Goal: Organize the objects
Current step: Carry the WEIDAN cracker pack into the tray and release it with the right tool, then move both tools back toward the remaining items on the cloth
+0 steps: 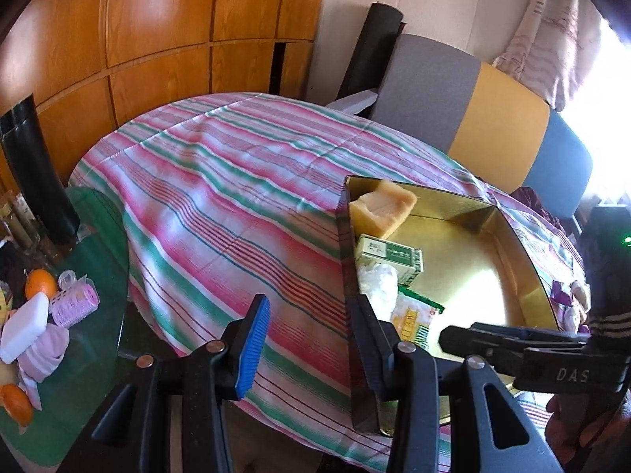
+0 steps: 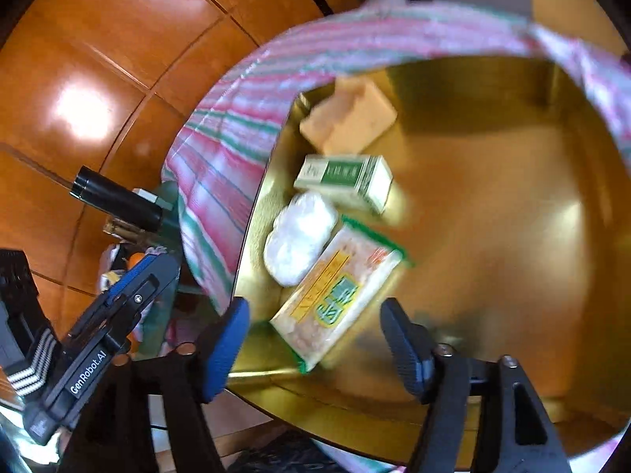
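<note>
1. Counting four things already inside the gold tin (image 2: 493, 216), all lined up along the wall just ahead and to the left of the right gripper (image 2: 315, 349): a yellow and green packet (image 2: 339, 299) closest, then a white wrapped lump (image 2: 299, 232), a green and white box (image 2: 347, 179), and a tan sponge block (image 2: 349, 118) farthest out.
2. Shows the right gripper with jaws wide; the packet lies flat on the tin floor between and just beyond the fingertips, with neither pad pressing on it. Looks like a drop-off finished or nearly so, though blur makes the gap at the left pad hard to judge.
3. Shows the left gripper (image 1: 311, 347) partly open and holding nothing, with only striped cloth (image 1: 217, 197) between its fingers; the right finger sits against the tin's near wall, the tin itself ahead and to the right.
4. Leaves most of the tin floor bare, off to the right of the right gripper, so plenty of room for more.
5. Leaves a cluster still unsorted on a green mat (image 1: 98, 236), low and well off to the left of the left gripper: two oranges (image 1: 39, 283), a white case (image 1: 23, 327), a pink hair roller (image 1: 77, 303) and a pink cloth (image 1: 43, 351).
6. Puts the job at roughly halfway, judging by four things in and about five still out.
</note>
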{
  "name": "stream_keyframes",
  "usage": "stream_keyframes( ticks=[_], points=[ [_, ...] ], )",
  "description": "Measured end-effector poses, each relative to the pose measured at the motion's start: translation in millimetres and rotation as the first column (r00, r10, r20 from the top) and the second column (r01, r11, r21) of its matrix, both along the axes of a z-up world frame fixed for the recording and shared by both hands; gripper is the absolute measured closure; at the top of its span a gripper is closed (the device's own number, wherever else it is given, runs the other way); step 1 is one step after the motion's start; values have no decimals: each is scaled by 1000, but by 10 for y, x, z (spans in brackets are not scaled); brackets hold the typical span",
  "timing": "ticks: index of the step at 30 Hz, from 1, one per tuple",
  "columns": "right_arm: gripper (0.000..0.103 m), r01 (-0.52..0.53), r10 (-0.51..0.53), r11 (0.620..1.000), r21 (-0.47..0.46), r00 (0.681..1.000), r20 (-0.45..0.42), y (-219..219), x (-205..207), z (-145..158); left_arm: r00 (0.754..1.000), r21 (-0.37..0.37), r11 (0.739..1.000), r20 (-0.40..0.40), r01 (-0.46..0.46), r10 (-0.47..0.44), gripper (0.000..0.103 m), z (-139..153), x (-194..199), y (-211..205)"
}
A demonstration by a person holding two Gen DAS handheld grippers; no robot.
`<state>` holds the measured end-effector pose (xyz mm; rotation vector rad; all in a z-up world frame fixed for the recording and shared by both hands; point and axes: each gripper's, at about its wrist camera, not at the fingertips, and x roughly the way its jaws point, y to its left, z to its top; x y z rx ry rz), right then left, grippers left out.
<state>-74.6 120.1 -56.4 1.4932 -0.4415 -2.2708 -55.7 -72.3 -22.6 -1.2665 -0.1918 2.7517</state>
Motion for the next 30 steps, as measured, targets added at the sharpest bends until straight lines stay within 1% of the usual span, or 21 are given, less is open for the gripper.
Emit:
stream_keyframes(
  ticks=[3, 4, 6, 11, 20, 24, 30],
  points=[
    [29, 5, 1, 997, 75, 997, -76, 71, 97, 176, 1000, -13, 1000, -17, 19, -19, 60, 42, 35, 64],
    [27, 10, 1, 995, 101, 995, -100, 92, 127, 220, 999, -18, 1000, -22, 25, -25, 60, 54, 45, 87],
    [26, 25, -2, 988, 150, 989, -146, 142, 206, 288, 998, -31, 999, -36, 41, -42, 60, 83, 70, 150],
    [26, 59, -11, 974, 220, 977, -214, 222, 330, 392, 995, -37, 995, -39, 87, -89, 60, 100, 123, 314],
    [25, 142, -77, 962, 234, 961, -267, 575, 522, 490, 985, -53, 984, -39, 168, -170, 60, 129, 196, 595],
    [24, 200, -129, 950, 239, 950, -285, 867, 612, 558, 977, -67, 977, -41, 204, -207, 60, 152, 212, 741],
    [24, 319, -237, 911, 263, 925, -298, 1487, 768, 637, 963, -91, 961, -39, 262, -266, 60, 182, 202, 1010]
  ],
)
